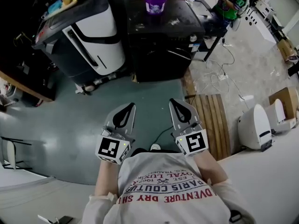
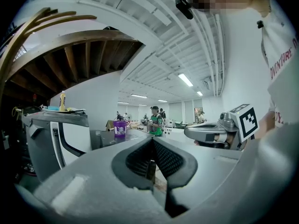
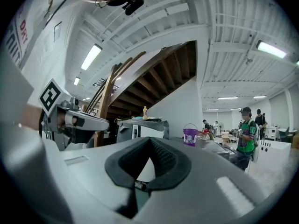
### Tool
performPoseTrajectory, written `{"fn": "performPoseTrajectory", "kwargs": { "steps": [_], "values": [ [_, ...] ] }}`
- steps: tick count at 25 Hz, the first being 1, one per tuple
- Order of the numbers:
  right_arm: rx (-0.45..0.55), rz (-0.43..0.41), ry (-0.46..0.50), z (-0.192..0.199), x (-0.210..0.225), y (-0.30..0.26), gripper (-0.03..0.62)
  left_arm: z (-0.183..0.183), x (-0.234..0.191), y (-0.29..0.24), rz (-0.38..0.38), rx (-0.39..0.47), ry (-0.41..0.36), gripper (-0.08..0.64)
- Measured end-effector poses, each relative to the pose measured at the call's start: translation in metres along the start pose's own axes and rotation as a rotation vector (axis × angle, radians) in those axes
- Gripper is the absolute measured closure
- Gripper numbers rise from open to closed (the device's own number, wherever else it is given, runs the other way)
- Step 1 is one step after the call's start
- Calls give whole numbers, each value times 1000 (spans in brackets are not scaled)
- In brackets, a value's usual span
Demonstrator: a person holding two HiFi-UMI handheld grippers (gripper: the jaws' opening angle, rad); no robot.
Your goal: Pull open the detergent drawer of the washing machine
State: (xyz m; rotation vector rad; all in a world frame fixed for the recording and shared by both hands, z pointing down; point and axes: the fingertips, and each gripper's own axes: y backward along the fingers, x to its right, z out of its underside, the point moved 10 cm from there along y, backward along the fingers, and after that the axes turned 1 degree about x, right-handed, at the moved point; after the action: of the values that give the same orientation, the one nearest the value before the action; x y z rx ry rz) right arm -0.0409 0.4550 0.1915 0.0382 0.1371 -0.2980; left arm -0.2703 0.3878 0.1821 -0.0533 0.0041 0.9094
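I hold both tongs low and close to my chest, pointing level toward the far side, because I am not yet within reach of anything. My left tongs (image 1: pixel 130 105) are pressed together with nothing between them, and my right tongs (image 1: pixel 174 101) are together and empty as well. Shut tips suit an approach: they stay slim and won't snag on anything.

Across the grey floor (image 1: pixel 70 120), straight ahead of me, stands a dark boxy machine (image 1: pixel 161 36) with a purple bucket (image 1: pixel 155 1) on its top. I take this to be the washing machine. Just to its left stands a grey-and-white appliance (image 1: pixel 88 36), so I have to pick the correct front. From here I see mostly the dark machine's top and a steep slice of its near face, and I cannot make out the detergent drawer on it. It is probably along the upper edge of that face.

My guess is that the pull has not begun. I first need to step closer, find the drawer's lip, and part one pair of tongs to hook it.
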Motion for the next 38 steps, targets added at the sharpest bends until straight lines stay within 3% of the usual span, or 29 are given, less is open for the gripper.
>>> {"fn": "performPoseTrajectory", "kwargs": {
  "steps": [2, 4, 5, 14, 20, 32, 38],
  "values": [
    [3, 16, -9, 2, 3, 1, 592, 0, 0, -3, -2, 20, 12, 552],
    [3, 29, -27, 4, 8, 2, 592, 1, 0, -10, 2, 26, 22, 392],
    [1, 34, -34, 5, 11, 2, 592, 2, 0, -14, 5, 21, 26, 345],
    [-25, 69, -71, 21, 35, -6, 592, 11, -4, -44, 40, -28, 39, 345],
    [-53, 84, -71, 32, 60, -35, 592, 21, -29, -82, 50, -47, 60, 345],
    [-119, 119, -47, 53, 165, -182, 592, 27, -138, -247, 86, -67, 133, 346],
    [-128, 146, -49, 52, 218, -263, 592, 21, -200, -329, 114, -80, 131, 348]
  ]
}}
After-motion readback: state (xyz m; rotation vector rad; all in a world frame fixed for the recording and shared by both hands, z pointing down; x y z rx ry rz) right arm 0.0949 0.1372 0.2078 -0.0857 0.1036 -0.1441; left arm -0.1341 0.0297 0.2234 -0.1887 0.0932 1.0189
